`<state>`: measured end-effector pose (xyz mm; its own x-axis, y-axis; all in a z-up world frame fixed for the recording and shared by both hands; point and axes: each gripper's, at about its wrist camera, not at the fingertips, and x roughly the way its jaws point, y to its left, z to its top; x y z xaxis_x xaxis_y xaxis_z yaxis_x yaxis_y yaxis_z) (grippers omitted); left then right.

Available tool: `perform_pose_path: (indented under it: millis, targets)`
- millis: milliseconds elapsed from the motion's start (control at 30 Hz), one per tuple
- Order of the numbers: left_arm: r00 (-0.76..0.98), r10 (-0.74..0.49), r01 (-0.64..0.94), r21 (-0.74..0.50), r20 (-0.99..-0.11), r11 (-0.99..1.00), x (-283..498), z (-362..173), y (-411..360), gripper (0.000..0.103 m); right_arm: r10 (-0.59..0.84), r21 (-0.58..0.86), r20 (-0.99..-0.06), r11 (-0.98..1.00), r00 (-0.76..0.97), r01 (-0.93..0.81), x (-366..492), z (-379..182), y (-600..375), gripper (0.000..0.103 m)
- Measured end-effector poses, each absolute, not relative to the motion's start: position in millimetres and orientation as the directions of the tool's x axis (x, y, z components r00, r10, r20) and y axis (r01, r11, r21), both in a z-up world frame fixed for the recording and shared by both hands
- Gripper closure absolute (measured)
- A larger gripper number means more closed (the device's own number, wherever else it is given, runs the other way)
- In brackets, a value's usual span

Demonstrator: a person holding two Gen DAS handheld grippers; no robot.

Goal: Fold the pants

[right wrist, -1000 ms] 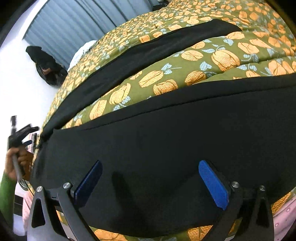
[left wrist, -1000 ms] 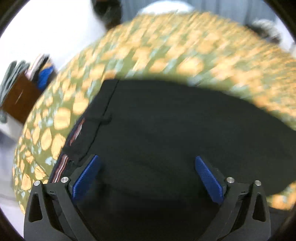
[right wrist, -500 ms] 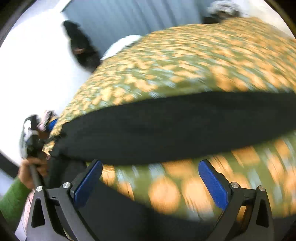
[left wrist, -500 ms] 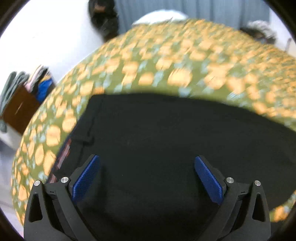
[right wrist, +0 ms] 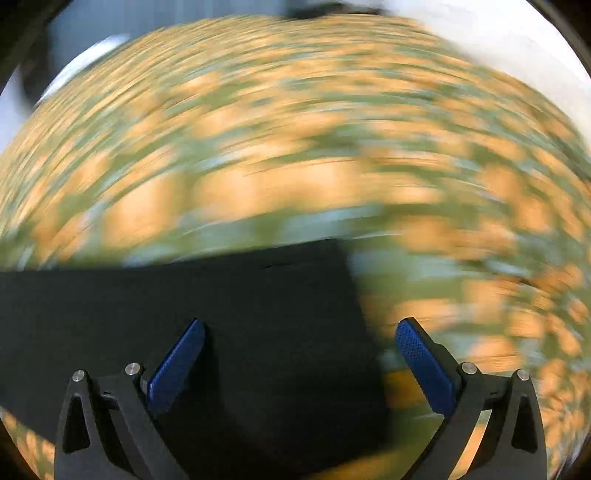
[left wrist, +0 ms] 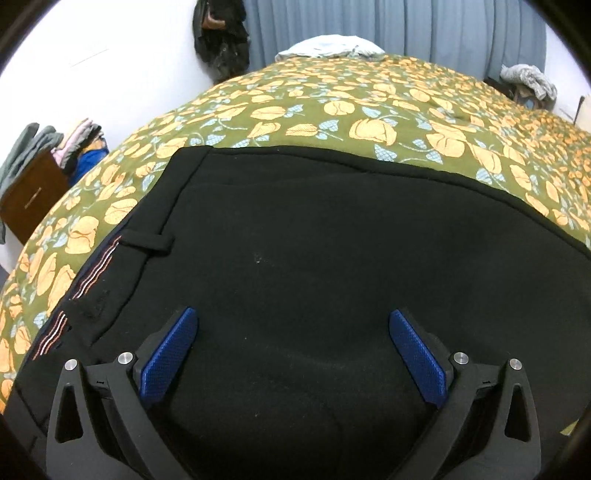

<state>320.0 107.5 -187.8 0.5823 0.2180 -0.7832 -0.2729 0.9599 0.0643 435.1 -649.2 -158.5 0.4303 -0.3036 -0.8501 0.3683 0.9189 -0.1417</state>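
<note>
- Left wrist view: a second ago this view was smeared; now it is sharp, and my left gripper (left wrist: pixel 291 354) sits farther in from the waistband (left wrist: pixel 110 258), so more of the green floral bedspread (left wrist: pixel 369 122) shows beyond the pants.
- My left gripper's blue pads (left wrist: pixel 168 354) stand wide apart with nothing between them, hovering over the black pants (left wrist: pixel 314 258).
- The pants lie flat on the bedspread, the waistband end to the left of my left gripper with its striped inner lining and a belt loop (left wrist: pixel 147 243) showing. The long axis runs left to right from the waistband, out of view on the right.
- Beyond the pants, past the far edge of the bedspread, hang blue-grey curtains (left wrist: pixel 406 26), with a pale pillow (left wrist: pixel 328 46) at their foot; left of the waistband stands a brown cabinet (left wrist: pixel 29 192) piled with clothes.
- Right wrist view: a second ago black cloth filled the lower view and a second leg crossed the bedspread; now I see one pant leg's hem end (right wrist: pixel 258 314), and the bedspread (right wrist: pixel 295 147) is heavily blurred.
- My right gripper (right wrist: pixel 299 362) is spread open and empty, its left pad (right wrist: pixel 177 365) over the leg, its right pad over bedspread just past the hem edge.
- The leg runs from the hem leftward out of view.
</note>
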Motion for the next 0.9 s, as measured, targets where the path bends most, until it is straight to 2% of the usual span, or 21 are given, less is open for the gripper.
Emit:
perform_pose_path:
  millis: [133, 233, 267, 300, 333, 367, 400, 433, 600, 700, 800, 900]
  targets:
    - [0.582, 0.222, -0.274, 0.068, -0.783, 0.959, 317.4, -190.1, 105.3, 0.0, -0.153, -0.022, -0.864, 0.964, 0.48, 0.267, 446.5, -148.3, -662.4, 0.0]
    - [0.58, 0.225, -0.275, 0.072, -0.783, 0.959, 317.5, -190.0, 105.0, 0.0, -0.097, -0.019, -0.886, 0.985, 0.454, 0.173, 460.4, -161.0, -639.9, 0.001]
    - [0.579, 0.227, -0.275, 0.074, -0.783, 0.959, 317.7, -189.9, 105.1, 0.0, -0.093, -0.018, -0.897, 0.984, 0.432, 0.175, 465.2, -166.5, -635.9, 0.008]
    - [0.578, 0.229, -0.275, 0.077, -0.784, 0.958, 317.7, -190.0, 104.7, 0.0, -0.078, 0.0, -0.903, 0.984, 0.423, 0.18, 465.4, -170.1, -635.0, 0.022]
    - [0.576, 0.231, -0.276, 0.079, -0.784, 0.958, 317.8, -190.0, 104.4, 0.0, -0.064, 0.016, -0.908, 0.982, 0.414, 0.189, 465.7, -171.6, -634.5, 0.061]
    - [0.576, 0.233, -0.277, 0.081, -0.784, 0.958, 317.7, -189.8, 104.0, 0.0, -0.075, 0.005, -0.912, 0.981, 0.403, 0.194, 463.5, -169.8, -633.7, 0.083]
    - [0.575, 0.233, -0.277, 0.082, -0.784, 0.957, 317.7, -189.8, 103.9, 0.0, -0.072, 0.02, -0.898, 0.979, 0.435, 0.203, 455.9, -161.2, -633.7, 0.086]
    - [0.574, 0.234, -0.277, 0.082, -0.784, 0.957, 317.7, -189.8, 103.8, 0.0, -0.06, 0.041, -0.88, 0.979, 0.47, 0.201, 442.7, -148.8, -629.9, 0.096]
    - [0.573, 0.236, -0.277, 0.086, -0.785, 0.957, 317.7, -189.5, 103.0, 0.0, -0.016, 0.106, -0.756, 0.984, 0.655, 0.146, 336.9, -77.7, -606.4, 0.097]
    - [0.57, 0.242, -0.278, 0.094, -0.785, 0.956, 317.3, -187.9, 101.7, 0.0, -0.028, 0.152, -0.715, 0.969, 0.699, 0.194, 240.8, -68.4, -598.8, 0.097]
    - [0.558, 0.253, -0.278, 0.109, -0.791, 0.954, 317.7, -186.0, 99.2, 0.0, -0.074, 0.184, -0.751, 0.93, 0.656, 0.317, 166.0, -94.6, -597.8, 0.097]
    - [0.518, 0.263, -0.279, 0.13, -0.814, 0.951, 320.5, -181.6, 98.9, 0.0, -0.192, 0.06, -0.821, 0.908, 0.537, 0.416, 127.6, -115.9, -593.7, 0.094]
